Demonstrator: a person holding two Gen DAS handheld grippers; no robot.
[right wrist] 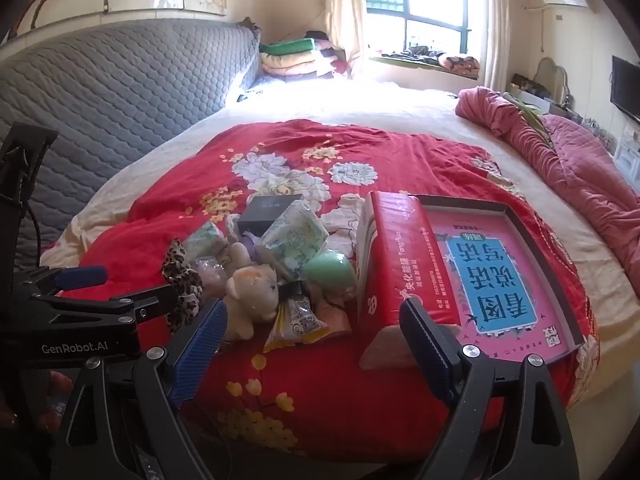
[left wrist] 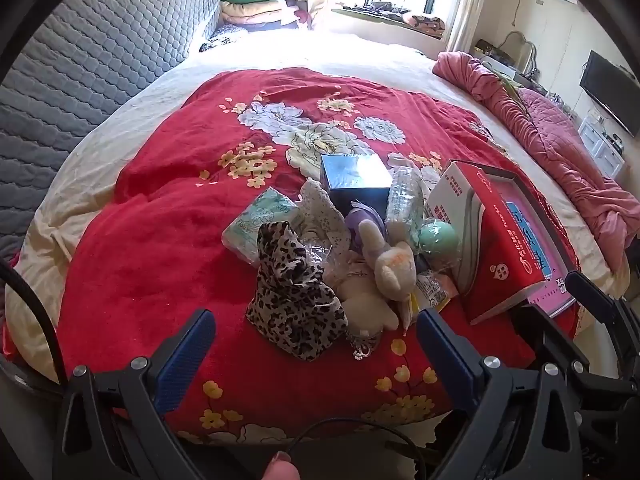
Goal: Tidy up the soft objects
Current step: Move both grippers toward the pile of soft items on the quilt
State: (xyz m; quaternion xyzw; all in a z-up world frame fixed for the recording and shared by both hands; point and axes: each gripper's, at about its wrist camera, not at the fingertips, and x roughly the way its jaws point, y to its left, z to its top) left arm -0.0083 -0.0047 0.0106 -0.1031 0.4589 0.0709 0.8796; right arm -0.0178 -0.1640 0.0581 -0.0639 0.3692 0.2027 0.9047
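Note:
A heap of things lies on the red flowered blanket [left wrist: 168, 220]. It holds a leopard-print cloth [left wrist: 294, 304], a cream plush rabbit [left wrist: 390, 264], tissue packs [left wrist: 260, 222], a green ball [left wrist: 438, 240], a blue box [left wrist: 356, 180] and a snack packet [left wrist: 432, 288]. My left gripper [left wrist: 316, 336] is open and empty just in front of the leopard cloth. My right gripper [right wrist: 312, 332] is open and empty near the plush [right wrist: 252, 292], snack packet [right wrist: 298, 318] and red box [right wrist: 394, 264]. The left gripper's fingertips [right wrist: 82, 276] show at the right view's left.
A red box [left wrist: 504, 248] leans on an open tray holding a pink book [right wrist: 500, 276] at the right. A crumpled pink quilt [right wrist: 560, 160] lies along the right side. A grey quilted headboard [right wrist: 120, 92] is at left, folded bedding [right wrist: 288, 56] by the window.

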